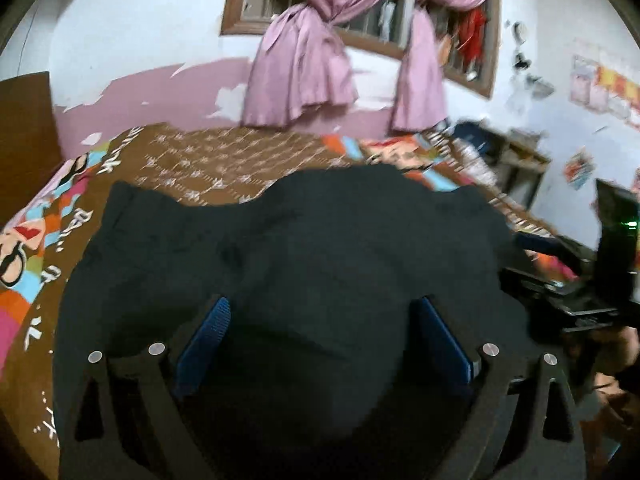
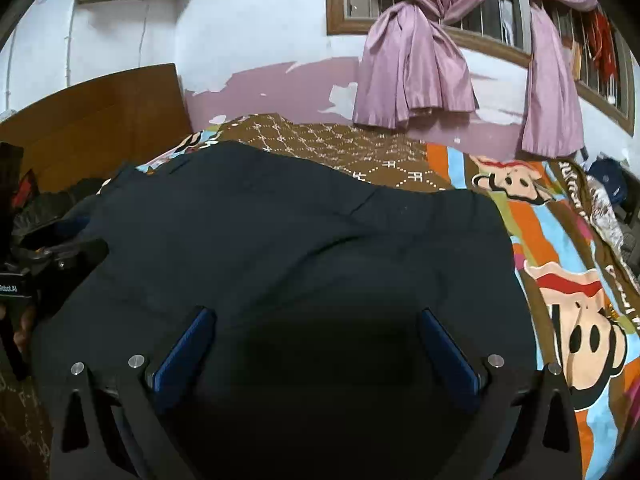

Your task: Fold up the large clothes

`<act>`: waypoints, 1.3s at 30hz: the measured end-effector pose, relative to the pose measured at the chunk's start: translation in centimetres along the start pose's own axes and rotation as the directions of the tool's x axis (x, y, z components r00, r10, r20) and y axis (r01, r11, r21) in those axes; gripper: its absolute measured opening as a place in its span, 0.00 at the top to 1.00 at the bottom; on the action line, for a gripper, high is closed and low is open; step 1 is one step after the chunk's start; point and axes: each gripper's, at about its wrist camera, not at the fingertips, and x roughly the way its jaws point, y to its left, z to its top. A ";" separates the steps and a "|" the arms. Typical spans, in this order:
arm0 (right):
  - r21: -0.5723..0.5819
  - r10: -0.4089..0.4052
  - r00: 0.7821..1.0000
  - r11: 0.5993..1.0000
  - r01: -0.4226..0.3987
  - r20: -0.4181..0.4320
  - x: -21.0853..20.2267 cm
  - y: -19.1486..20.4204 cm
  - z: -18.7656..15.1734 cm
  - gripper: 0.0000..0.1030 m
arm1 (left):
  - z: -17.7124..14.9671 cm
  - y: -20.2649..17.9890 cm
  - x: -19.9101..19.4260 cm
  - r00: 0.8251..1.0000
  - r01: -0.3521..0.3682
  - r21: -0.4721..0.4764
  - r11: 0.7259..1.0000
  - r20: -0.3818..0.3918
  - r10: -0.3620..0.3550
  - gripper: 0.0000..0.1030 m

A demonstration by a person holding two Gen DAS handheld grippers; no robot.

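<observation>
A large dark garment (image 1: 304, 240) is spread flat over a bed covered by a brown bedspread (image 1: 240, 152) with white patterning and bright cartoon panels. In the left wrist view, the left gripper (image 1: 324, 308) is held above the near part of the garment with its jaws spread wide; nothing is clamped between the blue pads (image 1: 204, 344), and the cloth is seen lying below the gap. The picture is somewhat blurred. At the right edge of that view, the right gripper (image 1: 576, 292) is seen just beside the garment's right border.

In the right wrist view, the right gripper (image 2: 320, 320) is likewise held over the near part of the garment (image 2: 280, 232), its jaws standing fully apart and gripping nothing. The garment's far edge is seen running unevenly across the bedspread (image 2: 340, 140), and a colourful strip of it (image 2: 560, 280) is left uncovered on the right. The left gripper (image 2: 24, 276) is visible at the left edge, next to the garment.

On the far wall, pink curtains (image 2: 412, 80) are knotted before a barred window (image 2: 500, 12), and a wooden headboard (image 2: 100, 116) is seen at the far left.
</observation>
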 end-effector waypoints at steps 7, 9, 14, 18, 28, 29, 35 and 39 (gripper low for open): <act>0.078 -0.058 0.997 0.995 0.062 -0.048 2.5 -2.1 2.1 0.00 | 2.0 1.9 2.8 0.999 -0.045 -0.056 0.997 -0.020 0.044 0.08; 0.083 -0.083 0.995 0.993 0.087 -0.057 3.3 -2.6 2.8 0.00 | 2.3 2.7 3.4 0.999 -0.047 -0.092 0.995 -0.028 0.044 0.08; 0.066 -0.114 0.987 0.990 0.121 -0.111 5.8 -3.9 2.7 0.00 | 2.8 5.7 3.7 0.998 -0.058 -0.216 0.975 -0.029 0.053 0.07; 0.136 -0.053 0.990 0.988 0.071 -0.128 6.9 -5.3 1.5 0.00 | 3.0 7.7 5.1 0.996 0.006 -0.291 0.957 -0.078 -0.030 0.03; 0.245 0.041 0.984 0.970 0.004 -0.176 8.7 -7.3 0.7 0.00 | 2.3 6.6 6.8 0.991 -0.061 -0.216 0.975 -0.126 0.034 0.01; 0.251 0.043 0.983 0.968 0.003 -0.179 8.9 -7.3 0.7 0.00 | 2.1 6.6 7.1 0.991 -0.064 -0.214 0.975 -0.125 0.038 0.01; 0.265 0.046 0.980 0.964 0.006 -0.191 9.4 -7.6 0.6 0.00 | 1.9 5.9 8.6 0.990 -0.094 -0.181 0.979 -0.121 0.073 0.01; 0.270 0.047 0.980 0.963 0.007 -0.193 9.6 -7.7 0.5 0.00 | 1.6 5.9 8.8 0.991 -0.100 -0.175 0.980 -0.104 0.083 0.01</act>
